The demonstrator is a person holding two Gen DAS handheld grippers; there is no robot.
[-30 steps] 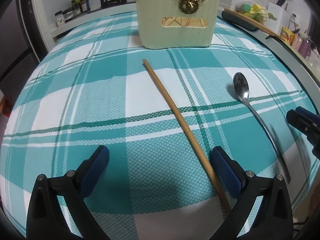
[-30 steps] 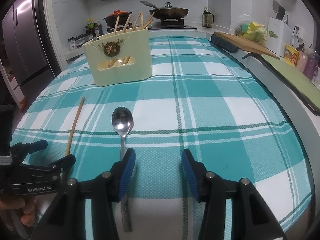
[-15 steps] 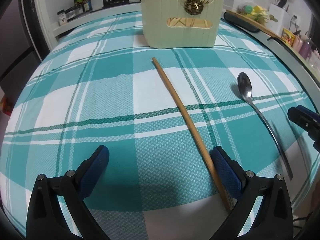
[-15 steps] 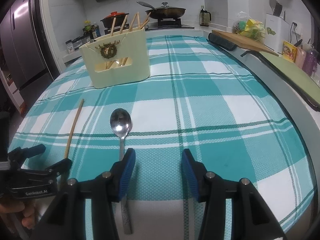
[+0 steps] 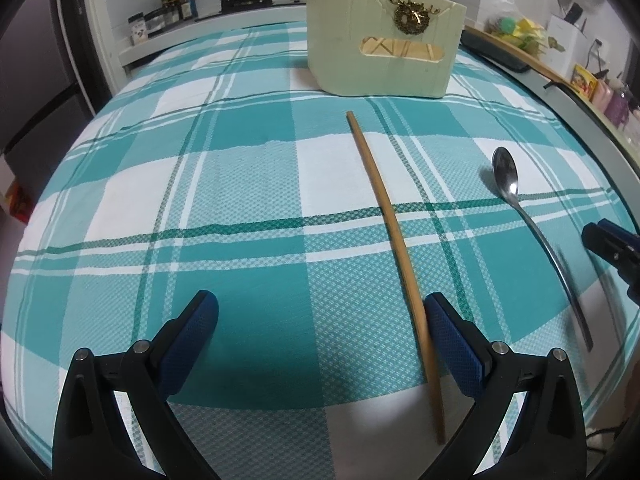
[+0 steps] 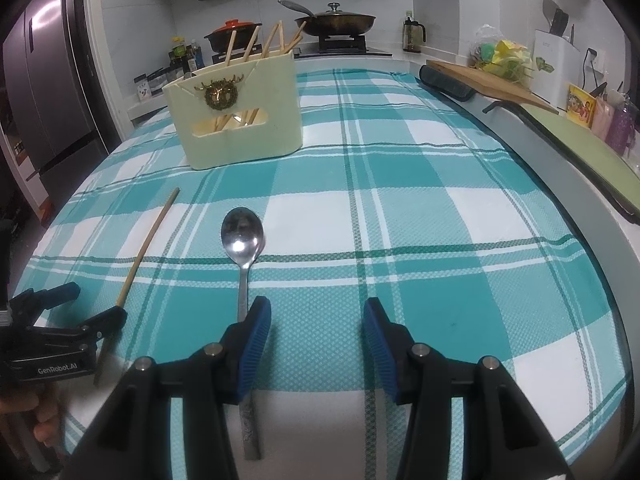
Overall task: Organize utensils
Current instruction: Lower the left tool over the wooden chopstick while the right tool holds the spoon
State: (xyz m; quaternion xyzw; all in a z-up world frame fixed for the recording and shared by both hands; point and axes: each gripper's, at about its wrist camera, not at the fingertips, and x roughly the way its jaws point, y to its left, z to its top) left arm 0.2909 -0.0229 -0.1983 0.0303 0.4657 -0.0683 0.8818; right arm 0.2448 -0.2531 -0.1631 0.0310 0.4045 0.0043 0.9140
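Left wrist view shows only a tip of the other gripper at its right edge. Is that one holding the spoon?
Observer: No. The right gripper is open with nothing between its pads; the handle of the spoon passes under its left finger, outside the gap.
Operator: My view also cuts off the holder's top. Anything standing in it?
Observer: Yes. Several chopsticks lean out of the top of the holder.

Woven matt cloth (image 5: 248,184); smooth wooden chopstick (image 5: 384,208); glossy metal spoon (image 6: 242,240); matt cream holder (image 6: 236,120) with a brassy ornament (image 6: 219,94).
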